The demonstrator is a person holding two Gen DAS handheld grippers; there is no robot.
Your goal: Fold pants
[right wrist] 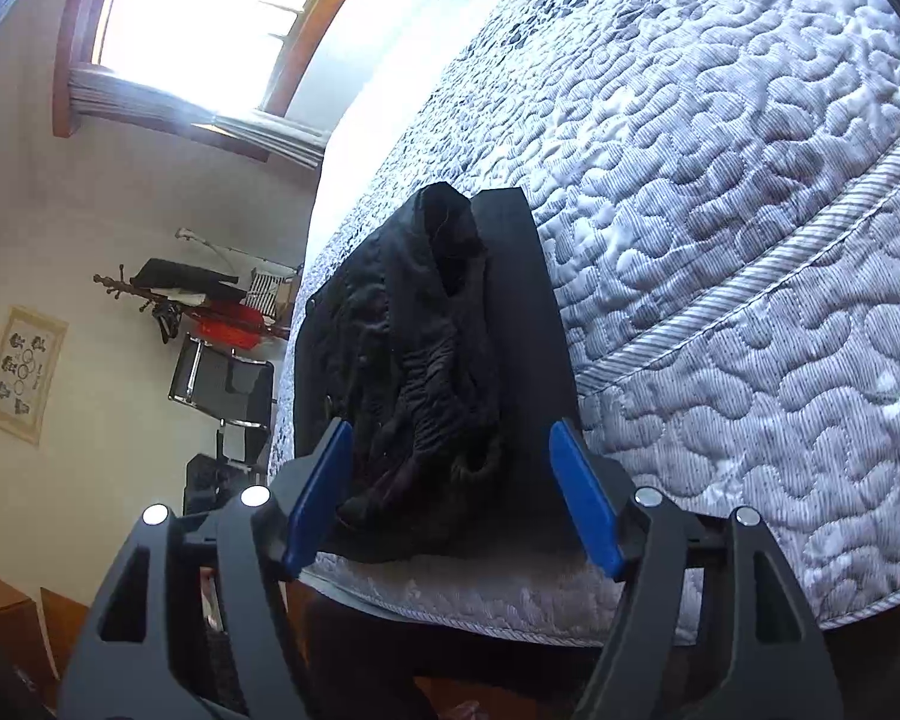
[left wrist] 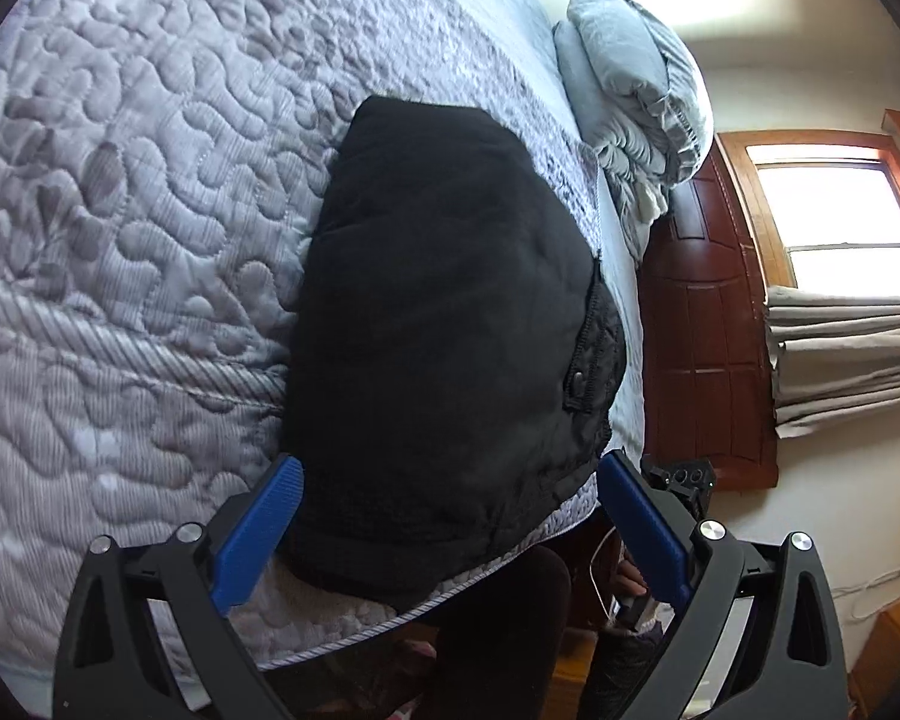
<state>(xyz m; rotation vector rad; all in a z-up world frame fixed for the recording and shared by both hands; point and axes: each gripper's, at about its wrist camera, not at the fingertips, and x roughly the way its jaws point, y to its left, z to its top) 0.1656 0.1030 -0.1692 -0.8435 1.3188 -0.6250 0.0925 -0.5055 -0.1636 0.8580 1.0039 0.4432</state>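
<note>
The black pants (left wrist: 438,300) lie folded into a compact bundle on the quilted grey mattress (left wrist: 120,210), close to its near edge. My left gripper (left wrist: 450,462) is open wide, its blue pads (left wrist: 282,504) standing on either side of the bundle's near end without pressing it. In the right wrist view the same pants (right wrist: 426,330) show a crumpled waistband on top of a flat folded layer. My right gripper (right wrist: 450,426) is open too, its blue pads (right wrist: 324,480) flanking the near end of the bundle above the mattress (right wrist: 720,180) edge.
A blue-grey folded duvet (left wrist: 630,90) sits at the far end of the bed. A brown wooden panel (left wrist: 702,330) and a window (left wrist: 834,210) stand beyond it. A chair (right wrist: 222,384) and a coat rack (right wrist: 198,300) are by the wall. A person's dark legs (left wrist: 498,630) stand against the bed edge.
</note>
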